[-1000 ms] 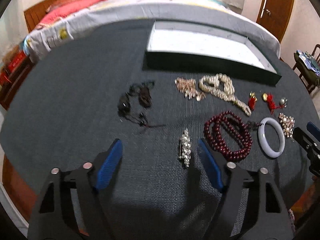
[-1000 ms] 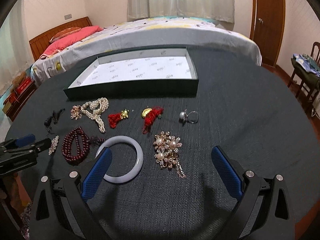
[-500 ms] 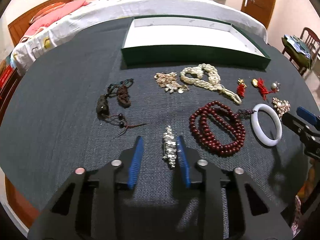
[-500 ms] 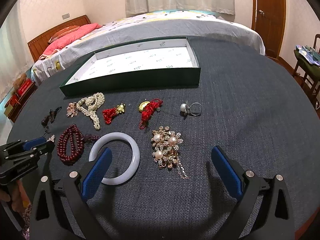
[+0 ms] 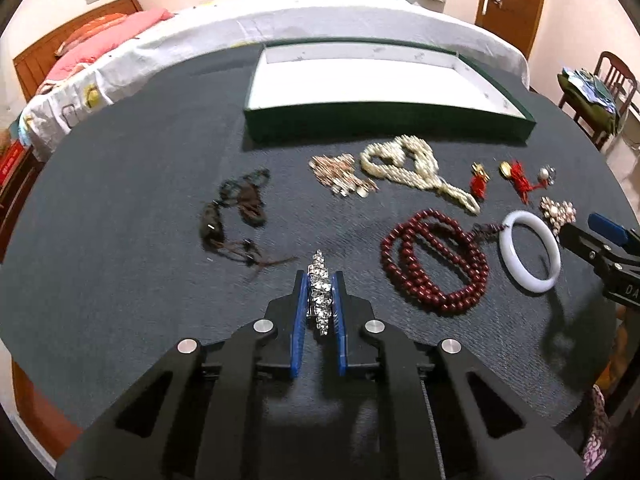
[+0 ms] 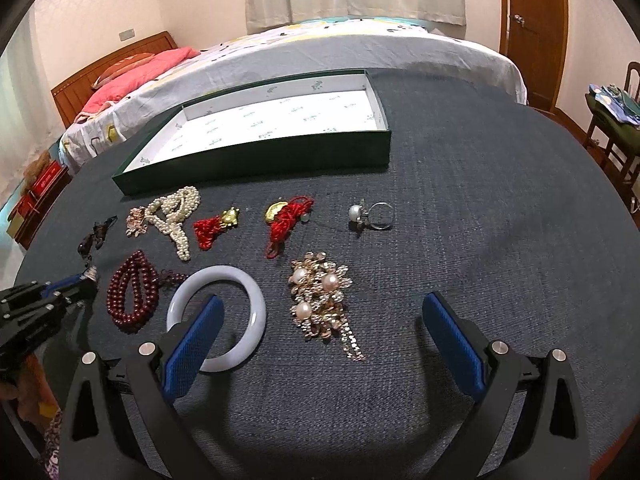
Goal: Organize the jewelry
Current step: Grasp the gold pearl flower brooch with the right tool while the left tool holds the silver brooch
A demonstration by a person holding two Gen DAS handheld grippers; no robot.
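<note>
My left gripper (image 5: 319,280) is shut on a silver rhinestone brooch (image 5: 319,284) on the dark table; the brooch's tip sticks out past the fingertips. It also shows at the left of the right wrist view (image 6: 91,274). My right gripper (image 6: 320,312) is open and empty, low over a gold pearl brooch (image 6: 320,300) and beside a white bangle (image 6: 244,280). An open green box (image 5: 384,120) with a white lining stands beyond the jewelry, also in the right wrist view (image 6: 256,156).
On the table lie dark red beads (image 5: 434,264), a pearl necklace (image 5: 412,164), a rose-gold piece (image 5: 340,176), a black cord piece (image 5: 240,212), two red tassel charms (image 6: 248,224) and a pearl ring (image 6: 370,216). A bed (image 6: 320,48) stands behind, a chair (image 5: 600,92) at right.
My left gripper has moved forward and closed from wide open onto the silver brooch. The right gripper has stayed open and shifted slightly.
</note>
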